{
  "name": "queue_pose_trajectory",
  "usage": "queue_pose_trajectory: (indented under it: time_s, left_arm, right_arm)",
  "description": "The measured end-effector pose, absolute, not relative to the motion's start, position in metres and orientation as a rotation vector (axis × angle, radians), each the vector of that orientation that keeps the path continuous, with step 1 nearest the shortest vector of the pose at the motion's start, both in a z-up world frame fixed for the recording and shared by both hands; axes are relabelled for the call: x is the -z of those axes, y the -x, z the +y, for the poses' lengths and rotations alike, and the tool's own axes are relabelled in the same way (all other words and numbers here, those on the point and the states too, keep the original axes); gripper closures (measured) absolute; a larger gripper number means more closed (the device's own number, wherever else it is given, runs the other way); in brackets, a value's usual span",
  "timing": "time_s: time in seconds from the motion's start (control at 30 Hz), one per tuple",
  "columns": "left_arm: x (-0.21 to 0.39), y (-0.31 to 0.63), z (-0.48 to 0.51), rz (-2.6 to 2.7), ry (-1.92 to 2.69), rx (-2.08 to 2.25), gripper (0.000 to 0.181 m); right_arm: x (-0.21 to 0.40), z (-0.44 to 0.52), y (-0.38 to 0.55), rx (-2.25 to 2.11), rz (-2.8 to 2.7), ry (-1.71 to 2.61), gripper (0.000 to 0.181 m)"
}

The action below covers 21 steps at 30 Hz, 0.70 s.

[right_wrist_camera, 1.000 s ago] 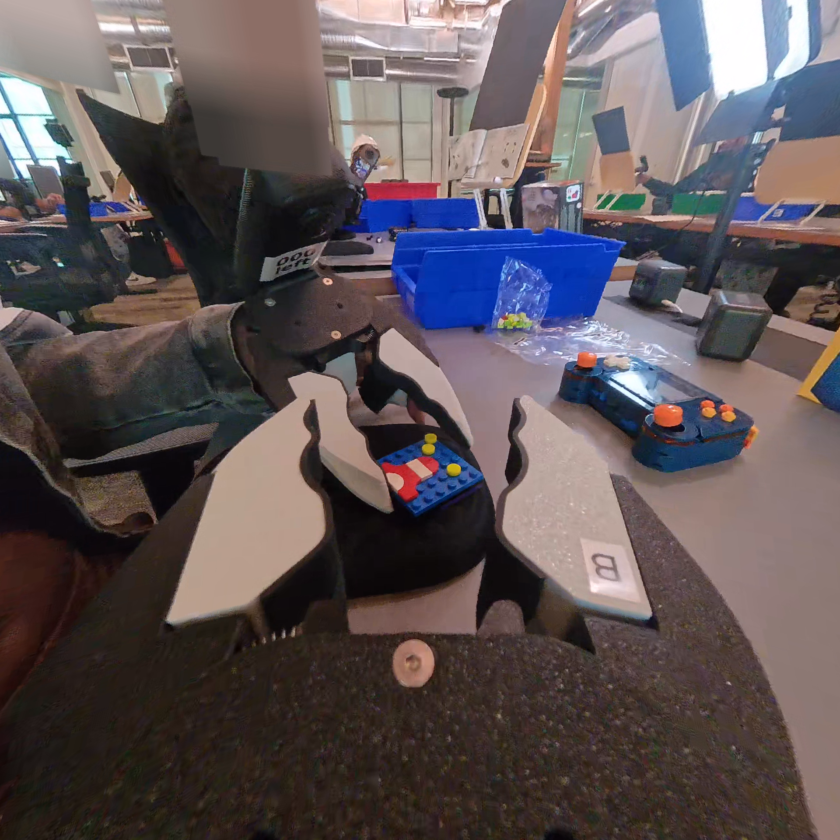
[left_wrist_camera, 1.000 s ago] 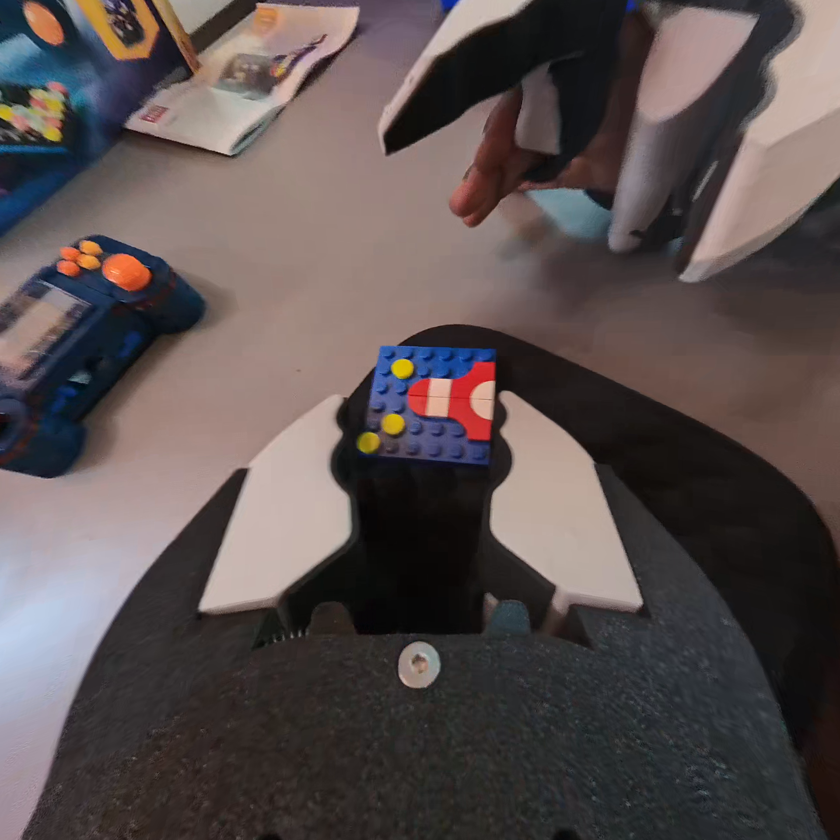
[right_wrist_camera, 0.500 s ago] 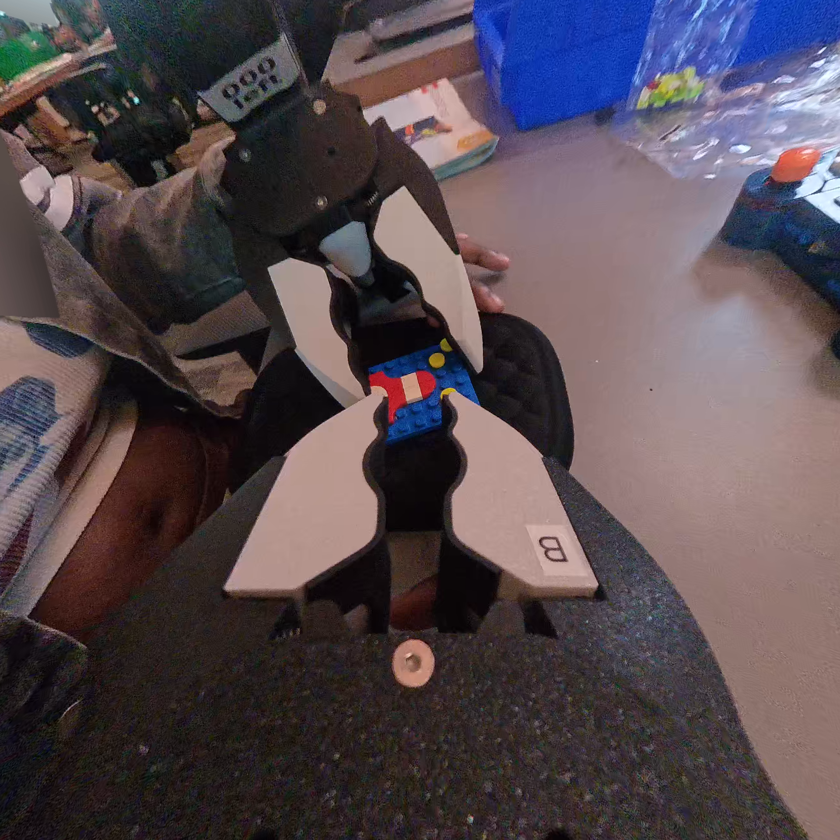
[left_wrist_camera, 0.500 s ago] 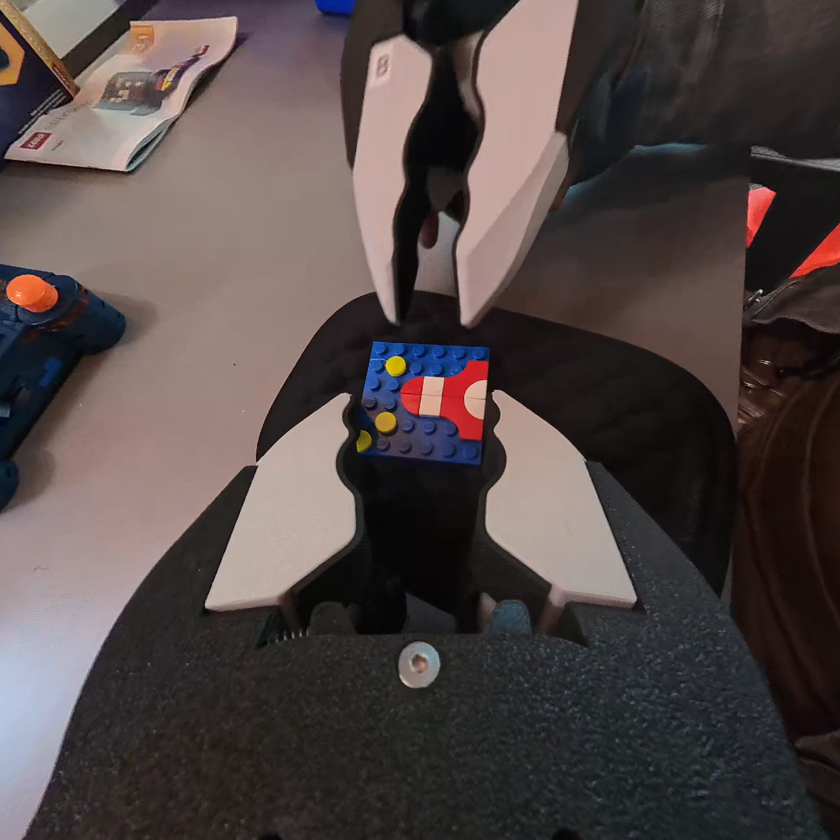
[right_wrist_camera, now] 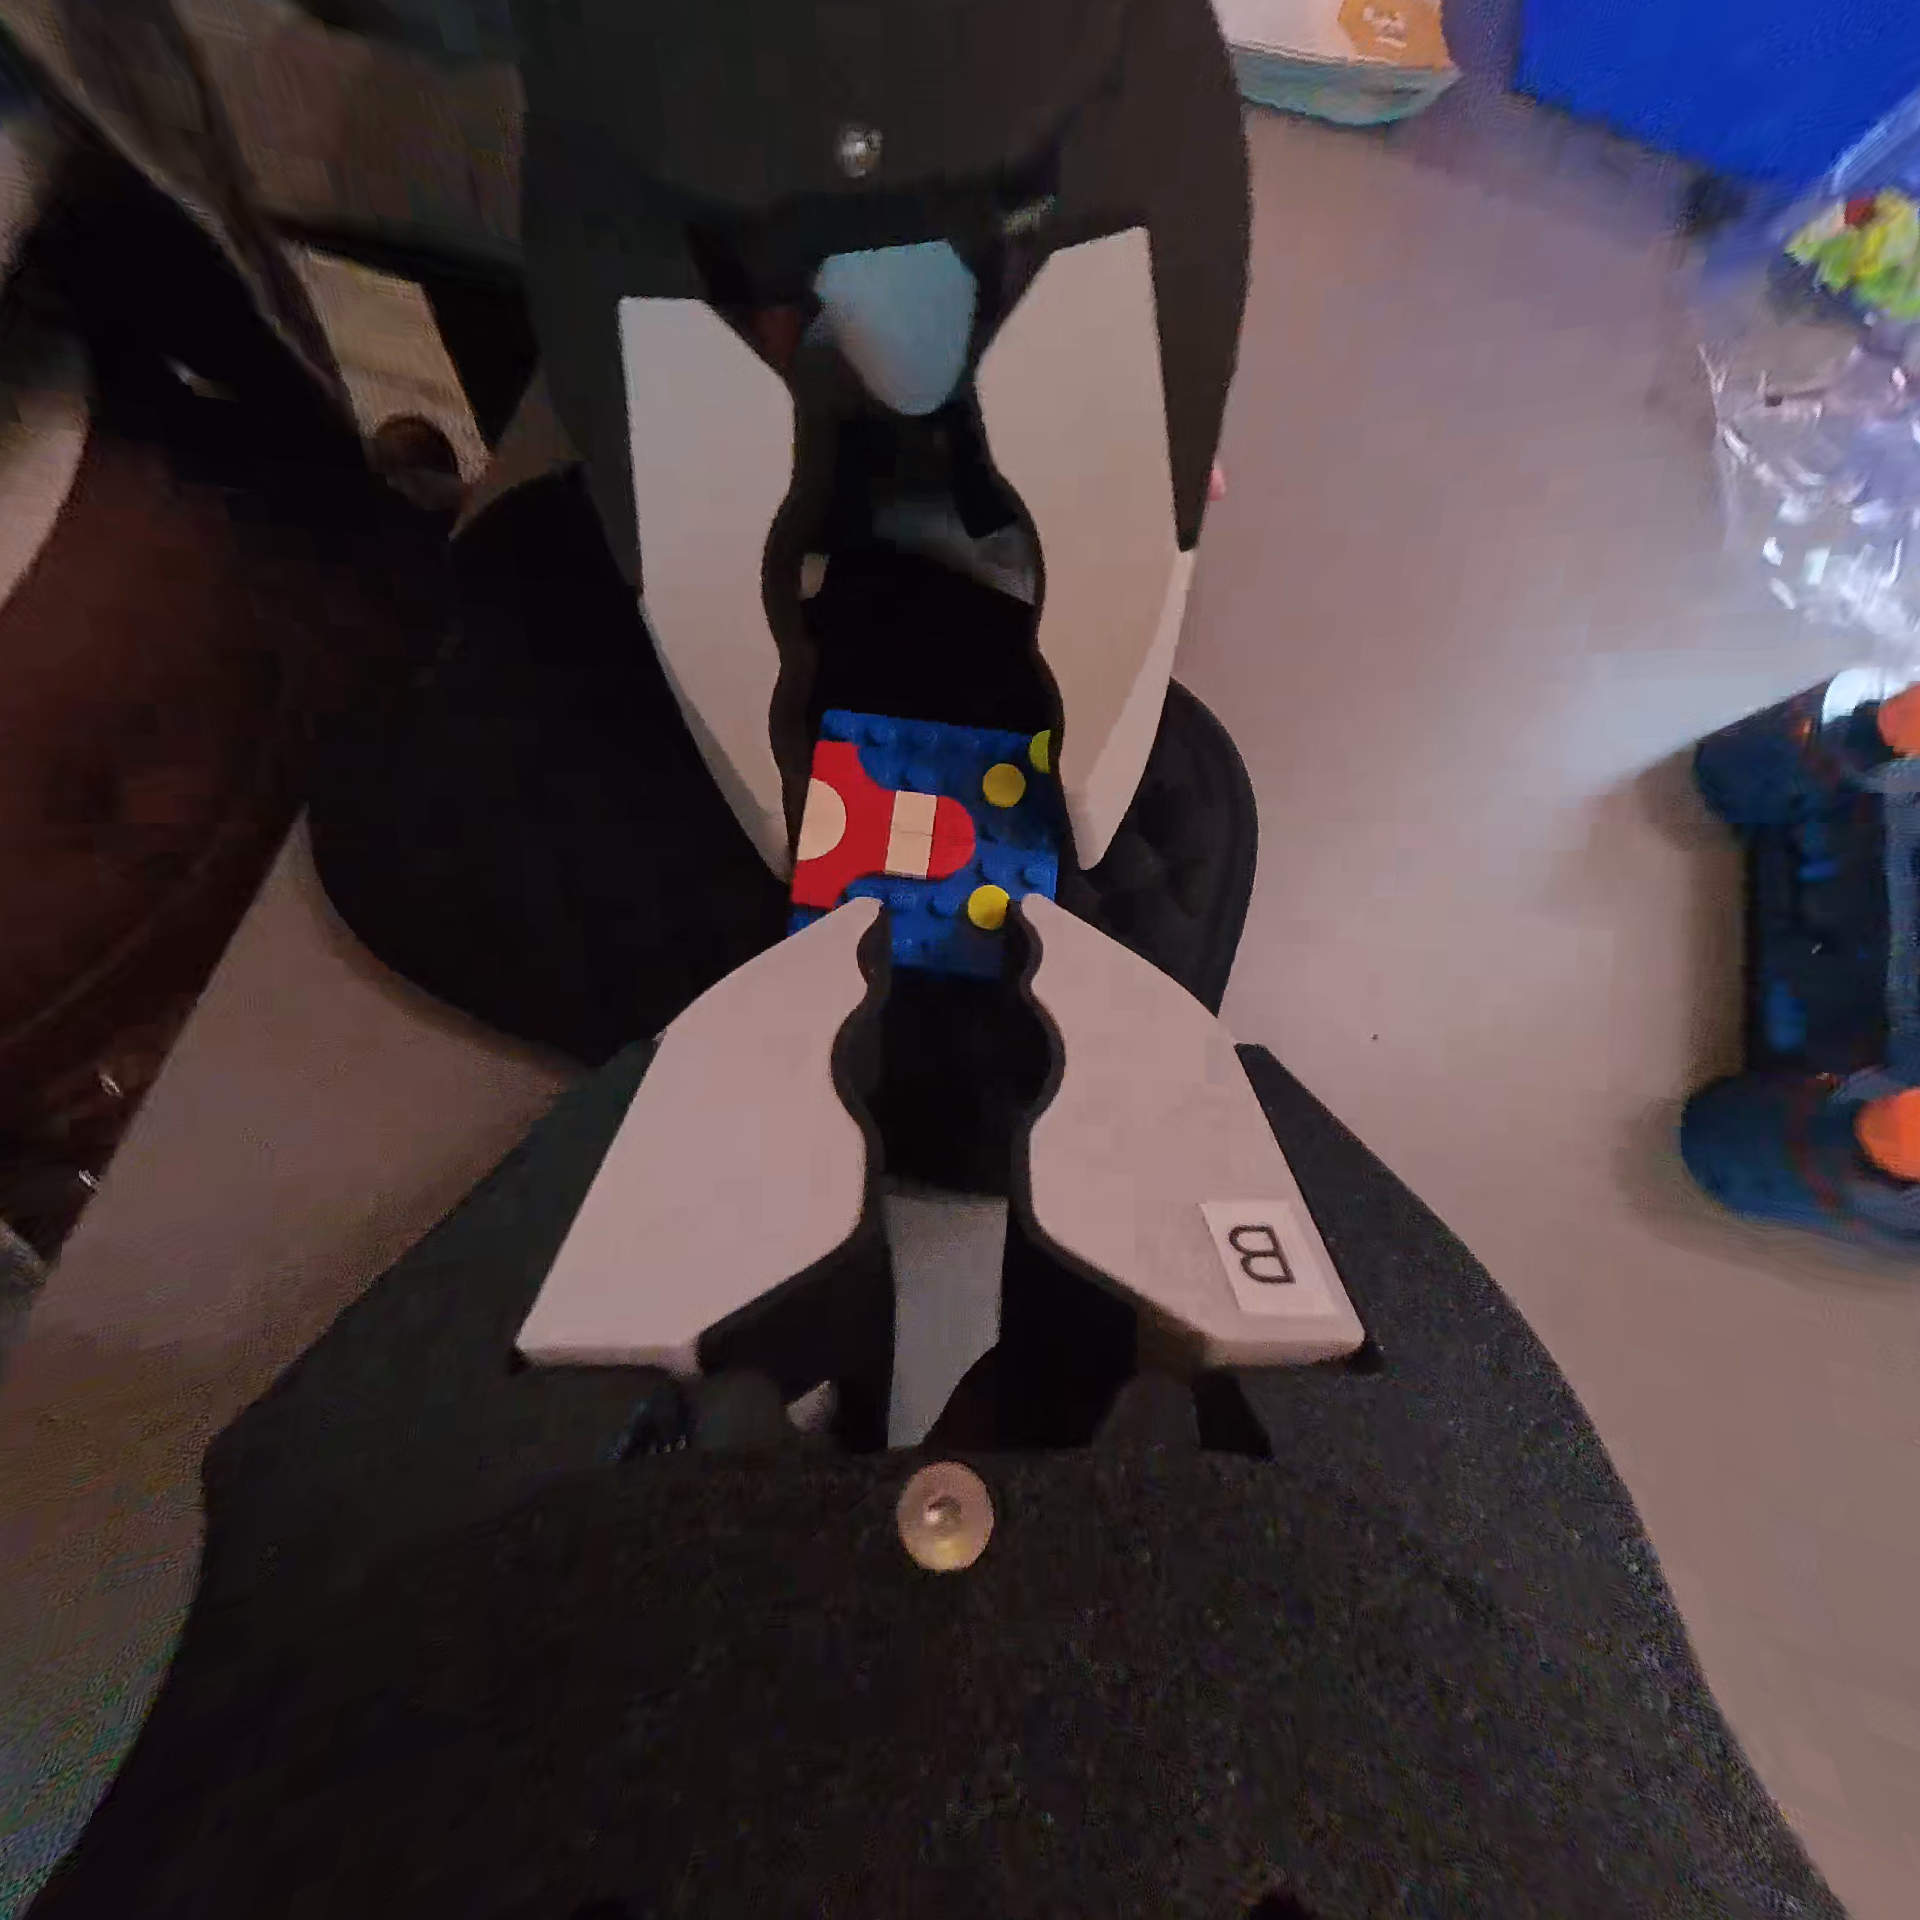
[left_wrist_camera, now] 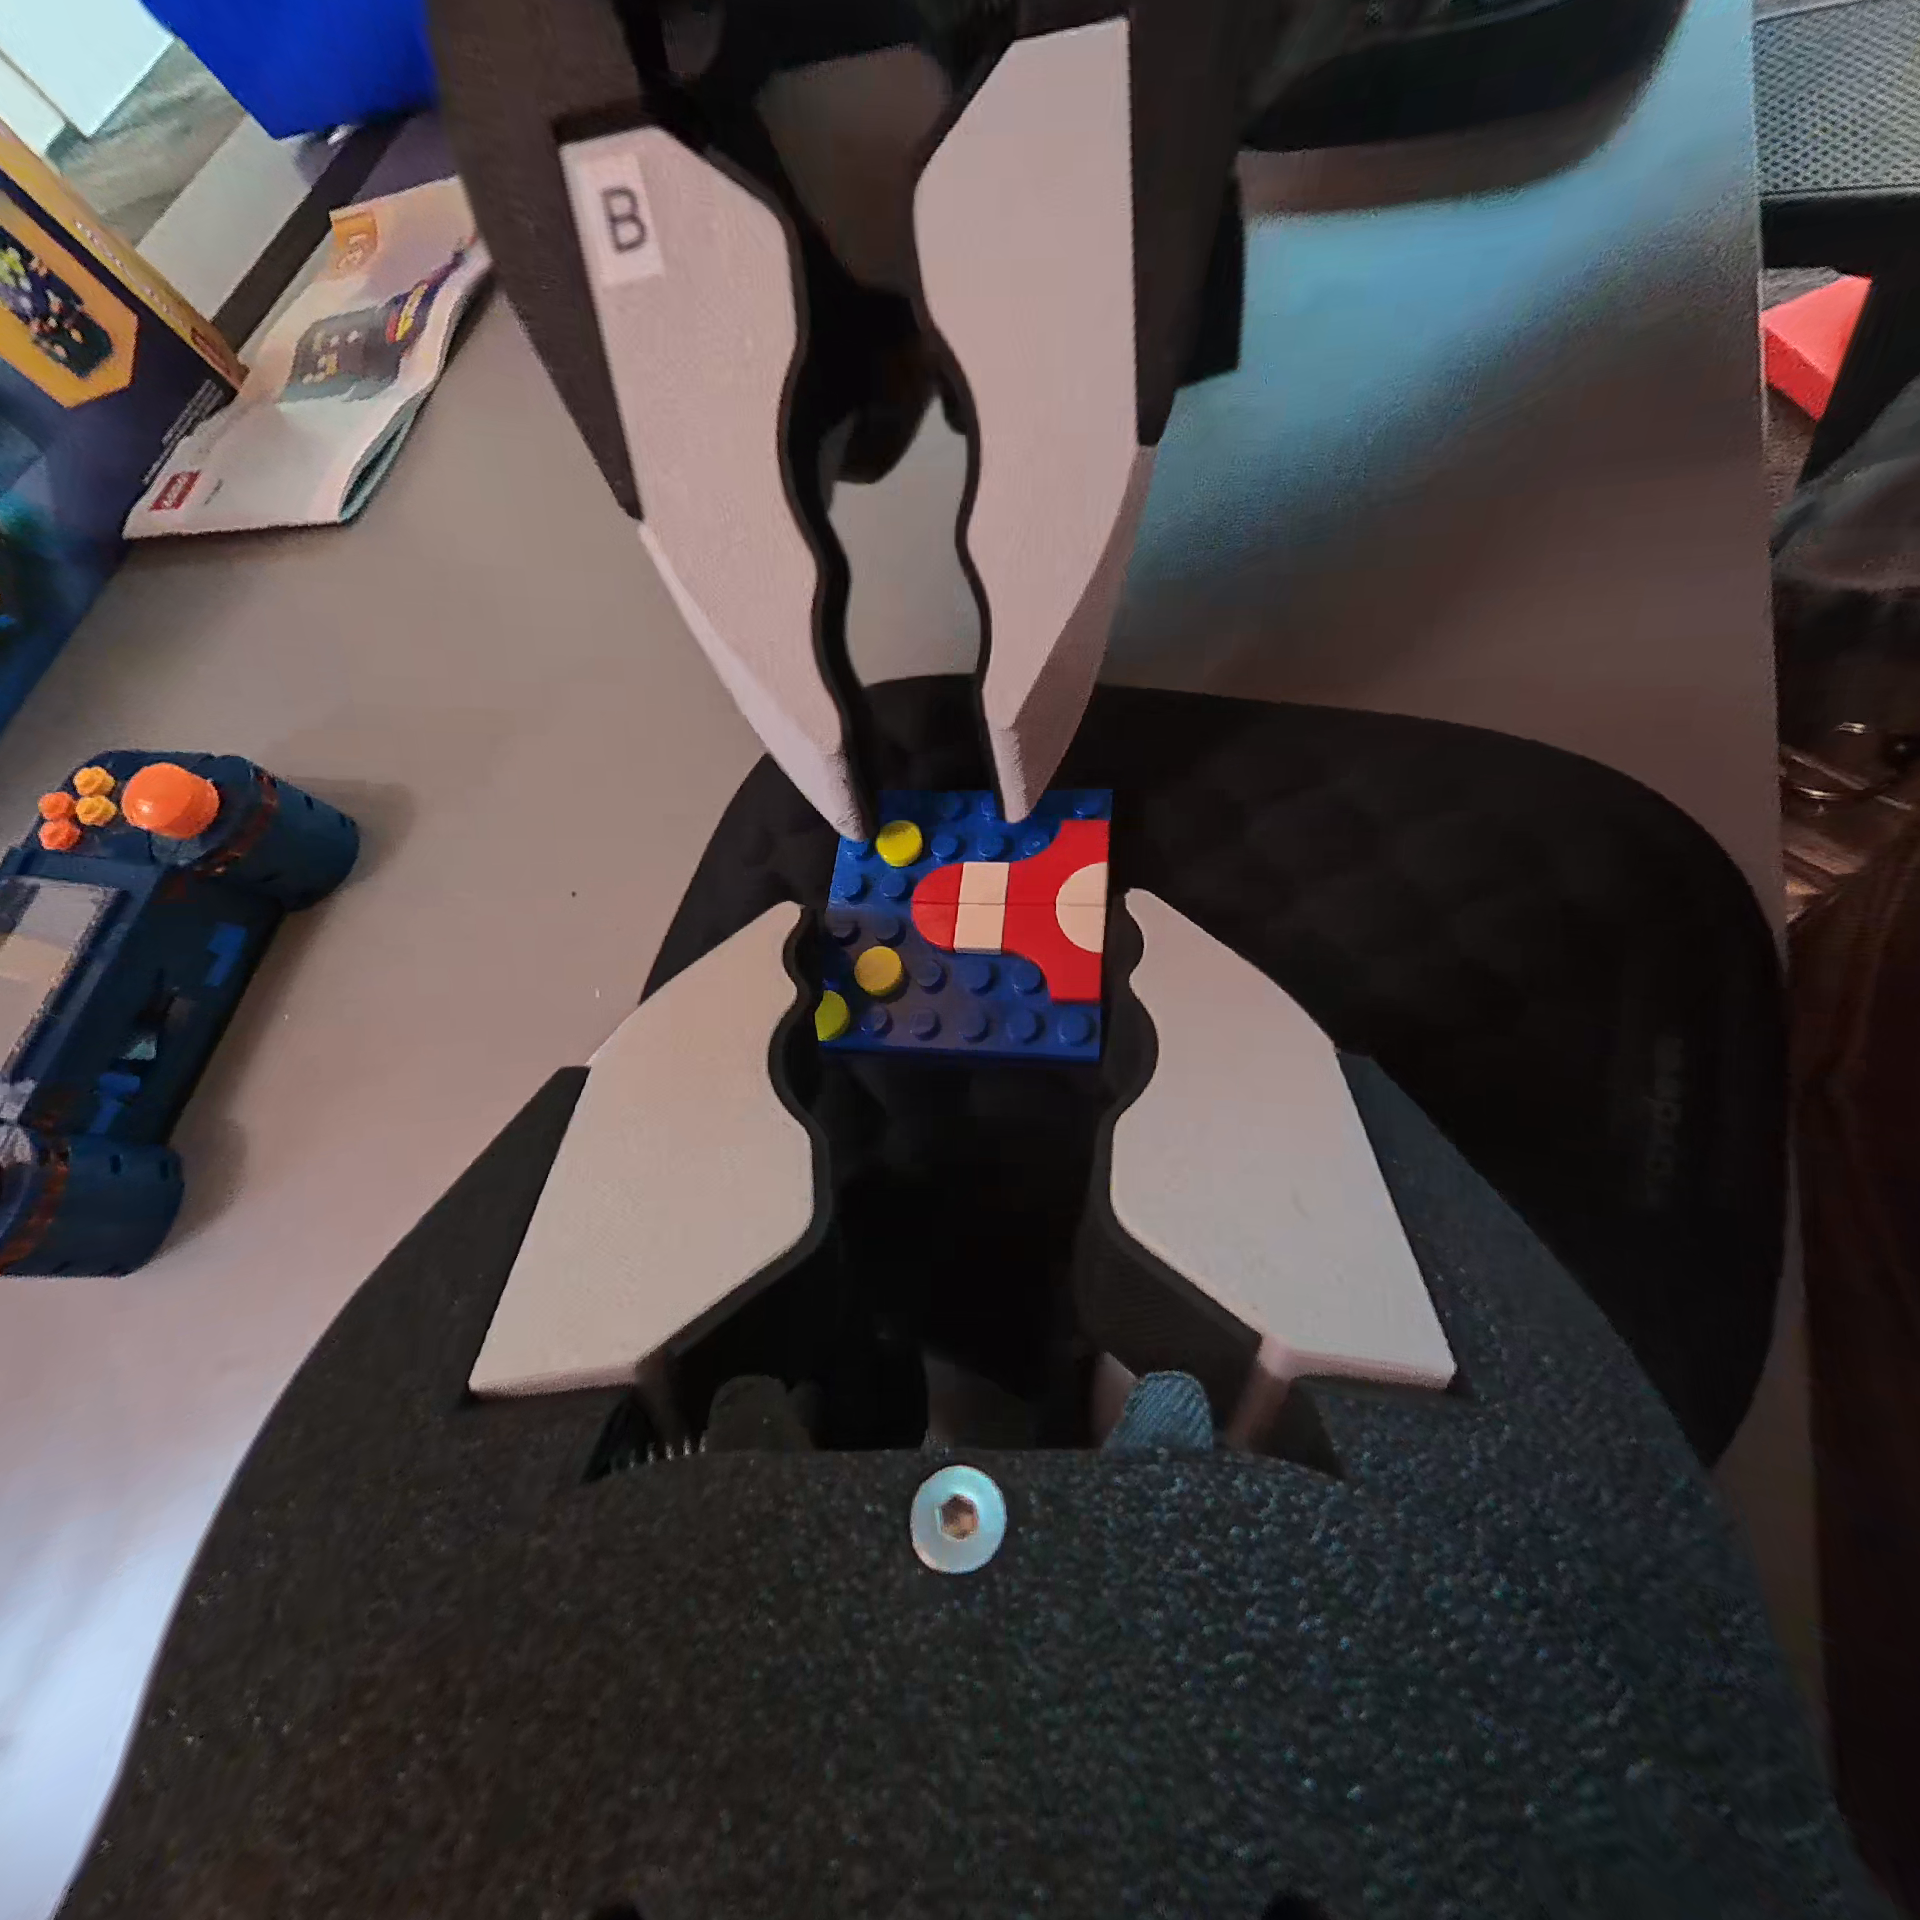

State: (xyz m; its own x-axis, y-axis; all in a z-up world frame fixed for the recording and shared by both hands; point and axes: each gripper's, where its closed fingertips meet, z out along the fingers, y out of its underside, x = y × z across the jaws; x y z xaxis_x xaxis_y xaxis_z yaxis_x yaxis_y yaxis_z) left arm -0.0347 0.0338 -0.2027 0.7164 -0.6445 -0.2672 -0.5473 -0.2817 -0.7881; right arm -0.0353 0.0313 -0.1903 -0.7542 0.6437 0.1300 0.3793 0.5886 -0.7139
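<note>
Left gripper (left_wrist_camera: 961, 904) jaws clamp blue studded plate (left_wrist_camera: 971, 987) by its sides; right gripper (right_wrist_camera: 943, 906) jaws, slightly parted and holding nothing, touch its far edge above black pad (left_wrist_camera: 1455, 894).

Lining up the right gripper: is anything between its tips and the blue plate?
Nothing visible. The right gripper has its tips right at the far edge of the plate, one beside a yellow stud. The left gripper clamps the plate by its two sides, clear of that edge.

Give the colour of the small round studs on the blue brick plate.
Yellow round studs on the blue brick plate; clearest in the left wrist view.
</note>
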Motion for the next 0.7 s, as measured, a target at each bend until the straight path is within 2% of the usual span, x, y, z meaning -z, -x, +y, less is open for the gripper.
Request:
queue_pose_trajectory:
  time_s: [0.13, 0.3, 0.33, 0.4, 0.57, 0.7]
  left_arm:
    - [0.200, 0.034, 0.033, 1.004, 1.954, 0.071, 0.129]
    - [0.184, 0.060, 0.022, 1.298, 2.067, -0.401, 0.129]
    - [0.183, 0.075, 0.018, 1.321, 2.137, -0.530, 0.129]
    - [0.186, 0.088, 0.009, 1.345, 2.227, -0.597, 0.129]
    - [0.194, 0.086, 0.005, 1.403, 2.310, -0.512, 0.129]
    - [0.195, 0.084, 0.006, 1.486, 2.322, -0.574, 0.130]
  right_arm:
    - [0.189, 0.031, 0.031, -0.871, -2.614, 0.536, 0.153]
    - [0.180, 0.022, 0.043, -0.548, -2.593, 0.051, 0.147]
    - [0.182, 0.021, 0.044, -0.472, -2.580, -0.031, 0.151]
    - [0.185, 0.017, 0.048, -0.421, -2.537, -0.052, 0.142]
    - [0.188, 0.004, 0.048, -0.618, -2.470, 0.141, 0.118]
    - [0.191, 0.004, 0.043, -0.660, -2.475, 0.173, 0.129]
